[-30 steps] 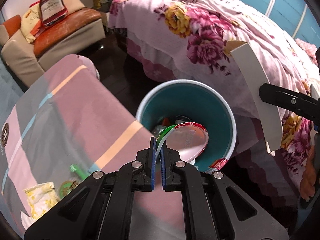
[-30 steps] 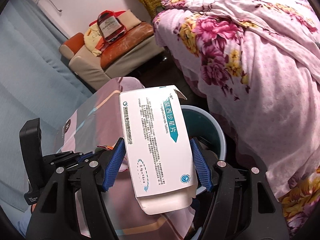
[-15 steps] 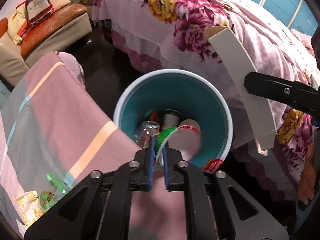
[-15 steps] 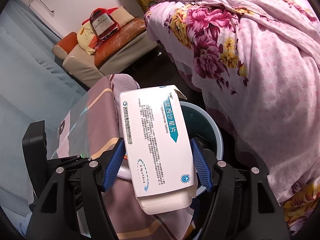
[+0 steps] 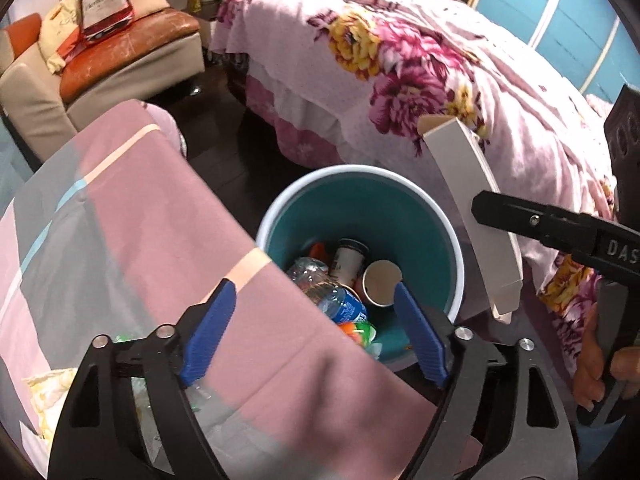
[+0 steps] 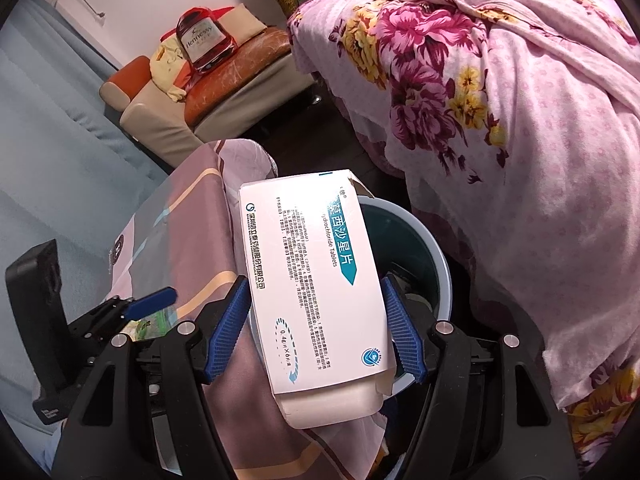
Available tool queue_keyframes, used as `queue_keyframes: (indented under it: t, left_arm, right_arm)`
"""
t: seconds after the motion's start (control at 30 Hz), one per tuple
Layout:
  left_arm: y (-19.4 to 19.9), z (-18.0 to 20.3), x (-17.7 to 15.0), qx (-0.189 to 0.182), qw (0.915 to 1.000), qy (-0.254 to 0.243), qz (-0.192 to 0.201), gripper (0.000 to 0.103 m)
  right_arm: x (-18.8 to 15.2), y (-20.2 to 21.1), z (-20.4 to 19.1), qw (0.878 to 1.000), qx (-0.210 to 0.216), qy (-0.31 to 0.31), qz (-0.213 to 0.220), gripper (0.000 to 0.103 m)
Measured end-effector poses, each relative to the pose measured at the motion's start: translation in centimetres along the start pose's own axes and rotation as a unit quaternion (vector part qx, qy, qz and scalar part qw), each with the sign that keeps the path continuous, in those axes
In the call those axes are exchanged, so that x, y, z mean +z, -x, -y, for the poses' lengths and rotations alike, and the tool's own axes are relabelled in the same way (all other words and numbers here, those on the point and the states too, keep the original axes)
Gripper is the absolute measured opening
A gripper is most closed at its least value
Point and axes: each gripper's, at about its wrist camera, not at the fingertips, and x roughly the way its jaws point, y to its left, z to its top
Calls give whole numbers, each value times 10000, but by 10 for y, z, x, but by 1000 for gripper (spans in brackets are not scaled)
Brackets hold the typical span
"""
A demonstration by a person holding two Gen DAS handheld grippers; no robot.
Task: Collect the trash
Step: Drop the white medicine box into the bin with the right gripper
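A teal trash bin [image 5: 416, 216] with a white rim stands on the floor between the table and the bed. It holds a plastic bottle [image 5: 336, 300], paper cups [image 5: 382, 288] and other trash. My left gripper [image 5: 316, 328] is open and empty just above the bin's near rim. My right gripper [image 6: 316, 328] is shut on a white medicine box [image 6: 316, 280] and holds it above the bin [image 6: 432, 264]. The box also shows in the left wrist view [image 5: 476, 208], to the right of the bin.
A table with a pink and grey cloth [image 5: 132, 224] lies left of the bin, with wrappers [image 5: 48, 392] at its near left. A bed with a floral cover [image 5: 420, 60] is behind and right. A sofa [image 5: 132, 60] stands at the far left.
My left gripper has opened and let go of the round lid, which has dropped into the bin. My right gripper still holds the box above the bin.
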Motion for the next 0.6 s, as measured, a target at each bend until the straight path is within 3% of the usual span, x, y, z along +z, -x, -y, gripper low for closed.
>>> queue_keyframes:
  t: [0.6]
  left_arm:
    - [22,-33,-17,-61,9995,307,105,89]
  right_arm:
    - [-1,-15,-21,9993,-273,162,-212,66]
